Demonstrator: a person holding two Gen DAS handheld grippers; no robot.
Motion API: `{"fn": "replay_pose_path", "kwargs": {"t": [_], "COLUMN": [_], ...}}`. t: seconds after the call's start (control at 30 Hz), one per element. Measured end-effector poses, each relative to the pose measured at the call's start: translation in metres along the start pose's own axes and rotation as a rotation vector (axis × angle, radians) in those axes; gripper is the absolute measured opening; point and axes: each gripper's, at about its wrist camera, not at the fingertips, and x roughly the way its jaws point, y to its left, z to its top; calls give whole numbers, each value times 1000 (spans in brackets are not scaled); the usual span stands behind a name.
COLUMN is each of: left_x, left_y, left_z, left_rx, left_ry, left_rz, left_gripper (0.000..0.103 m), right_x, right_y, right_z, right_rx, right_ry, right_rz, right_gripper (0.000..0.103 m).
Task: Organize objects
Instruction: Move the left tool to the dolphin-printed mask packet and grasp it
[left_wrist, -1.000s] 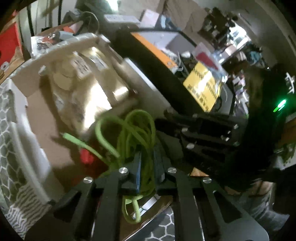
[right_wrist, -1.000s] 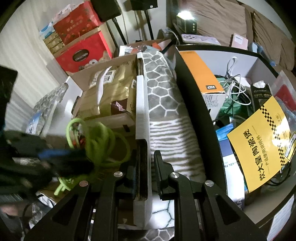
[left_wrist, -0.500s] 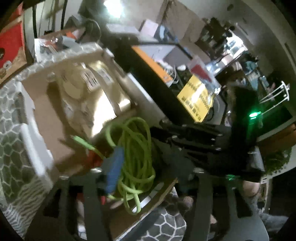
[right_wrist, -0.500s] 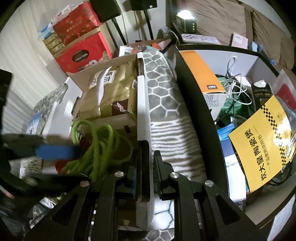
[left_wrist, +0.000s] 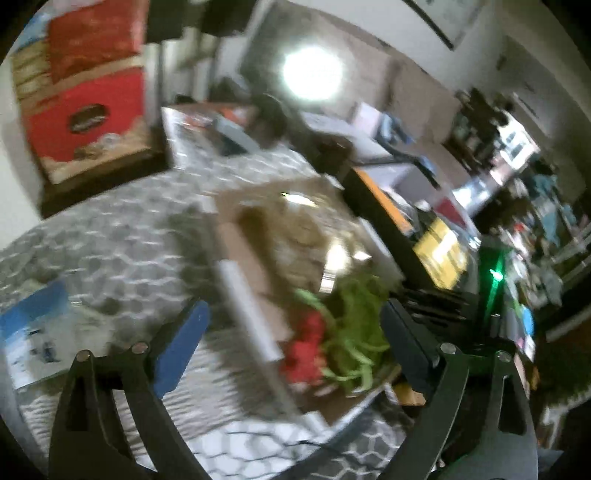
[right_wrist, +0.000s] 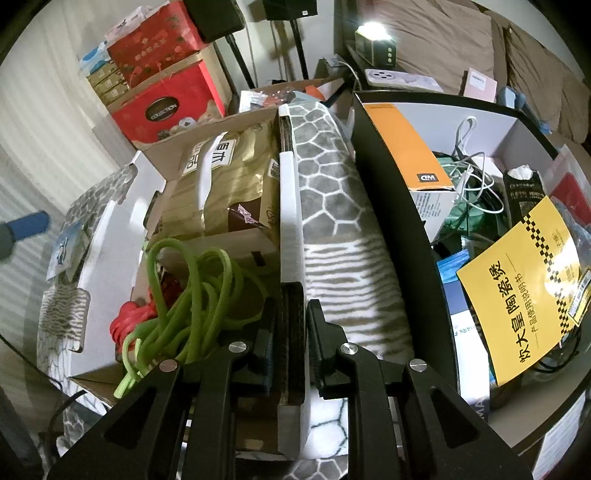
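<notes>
Lower left of the right wrist view: green cord (right_wrist: 195, 295) lies loose inside cardboard box (right_wrist: 110, 236). Left tool (left_wrist: 291, 350) opening, nothing between its jaws. Right tool (right_wrist: 290, 332) pinches the box's wall; best kept steady while loading.

The whole left wrist view is blurred by motion. The gold bag (left_wrist: 295, 229) there is only a smear, and its print cannot be read. The green cord (left_wrist: 351, 332) and the red thing (left_wrist: 304, 354) beside it melt together; what the red thing is stays unclear. In the right wrist view the cord (right_wrist: 192, 295) covers most of this red thing (right_wrist: 129, 325). The right gripper (right_wrist: 289, 332) hides part of the box wall (right_wrist: 290, 229). The yellow booklet (right_wrist: 524, 288) covers things under it. The left gripper's blue pad (right_wrist: 26, 226) is cut by the picture's edge.
</notes>
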Motion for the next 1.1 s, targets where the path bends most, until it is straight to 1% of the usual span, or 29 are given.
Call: {"fn": "replay_pose_path", "kwargs": {"t": [0.1,0.13,0.2,0.3,0.4,0.53,0.63,0.8,0.97,1.1], "left_x": [-16,-21,-26,-30,-32,-26,-20,-8,1,8], "left_y": [38,56,81,128,163,203,221,240,244,247], "left_z": [-4,-7,-13,-26,-40,-54,-62,-68,-68,-68], "left_rx": [-72,-106,-145,-247,-315,-400,-437,-479,-497,-492], "left_ry": [-24,-31,-34,-30,-27,-8,8,35,58,74], "left_rz": [65,97,137,224,289,348,378,393,412,460], "left_gripper": [93,93,93,93,93,93,93,93,93,93], "right_x": [0,0,0,0,0,1,3,5,6,6], "right_y": [0,0,0,0,2,5,7,8,9,8], "right_z": [0,0,0,0,1,2,2,1,1,1], "right_rx": [-1,0,0,-1,-4,-9,-15,-24,-24,-25], "right_ry": [-1,0,0,0,0,3,5,9,9,10], "right_rz": [1,1,0,0,-4,-7,-12,-23,-24,-25], "right_gripper": [18,18,18,18,19,22,23,23,23,23]}}
